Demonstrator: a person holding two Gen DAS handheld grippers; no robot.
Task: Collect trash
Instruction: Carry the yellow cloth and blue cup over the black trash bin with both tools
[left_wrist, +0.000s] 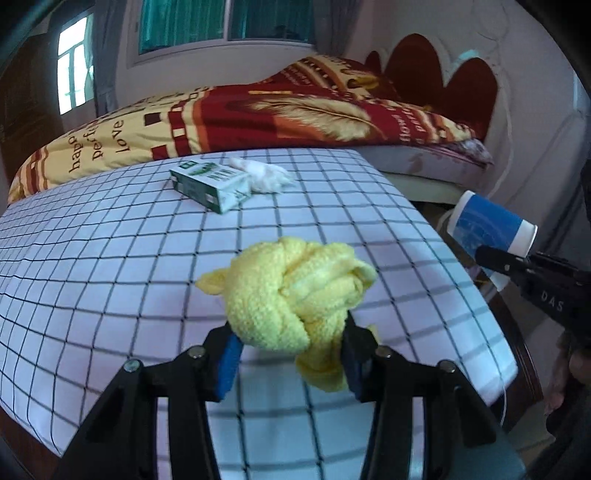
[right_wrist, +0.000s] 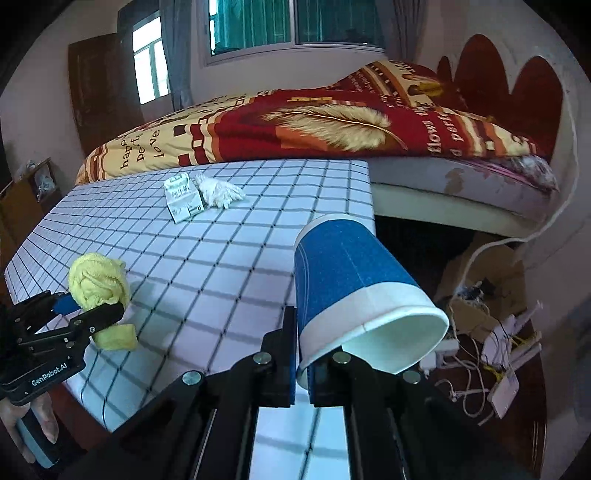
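A: Above the checked table (left_wrist: 110, 258), a yellow cloth (left_wrist: 295, 291) was pinched by the left gripper (left_wrist: 291, 365); a blue cup (right_wrist: 351, 280) was nipped by its rim in the right gripper (right_wrist: 303, 376).

B: The cup could be dropped if tilted, since only its thin wall was clamped.

Your right gripper (right_wrist: 303, 373) pinches the rim of a blue paper cup (right_wrist: 351, 280) past the table's (right_wrist: 258, 240) right edge. Your left gripper (right_wrist: 92, 314) squeezes a yellow cloth (right_wrist: 98, 282) above the near left corner.
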